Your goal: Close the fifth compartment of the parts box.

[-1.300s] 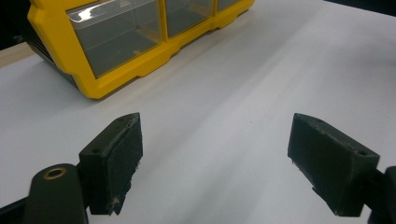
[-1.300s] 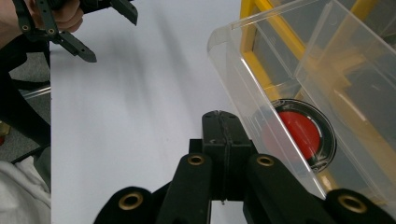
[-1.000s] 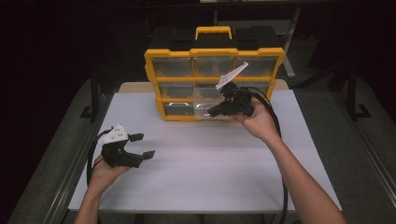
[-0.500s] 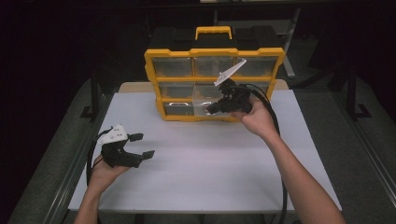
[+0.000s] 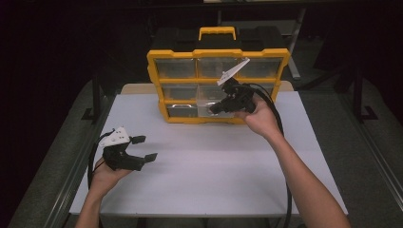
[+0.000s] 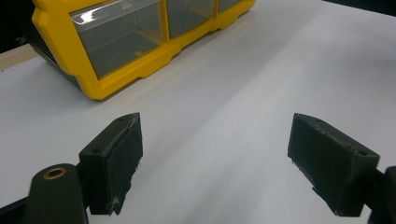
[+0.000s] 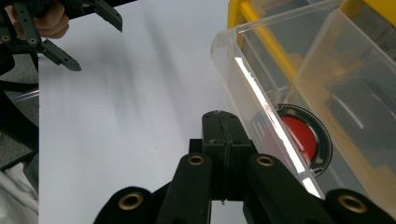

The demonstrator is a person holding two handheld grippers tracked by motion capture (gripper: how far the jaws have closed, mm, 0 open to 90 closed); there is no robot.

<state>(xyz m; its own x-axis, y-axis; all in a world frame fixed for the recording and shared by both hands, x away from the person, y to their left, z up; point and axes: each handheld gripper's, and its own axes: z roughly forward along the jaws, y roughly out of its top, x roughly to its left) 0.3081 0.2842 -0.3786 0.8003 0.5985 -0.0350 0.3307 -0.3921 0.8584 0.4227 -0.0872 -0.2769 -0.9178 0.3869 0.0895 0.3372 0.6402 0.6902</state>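
No writing can be read. The yellow drawer box (image 5: 218, 83) stands at the top middle of the high view. The right gripper (image 5: 215, 109) – jaws pressed together – is at its clear bottom drawer (image 7: 280, 107), where a red round thing (image 7: 299, 135) lies. Lower left, the left gripper (image 5: 145, 148) is spread wide – holding nothing.

You have a yellow organizer (image 5: 159, 80) with clear drawers (image 7: 261, 84) and a black back on a white worktop (image 5: 214, 166). Your grippers (image 5: 142, 148) are black with grey-white top plates. One drawer holds a red disc (image 7: 299, 135) ringed in black.
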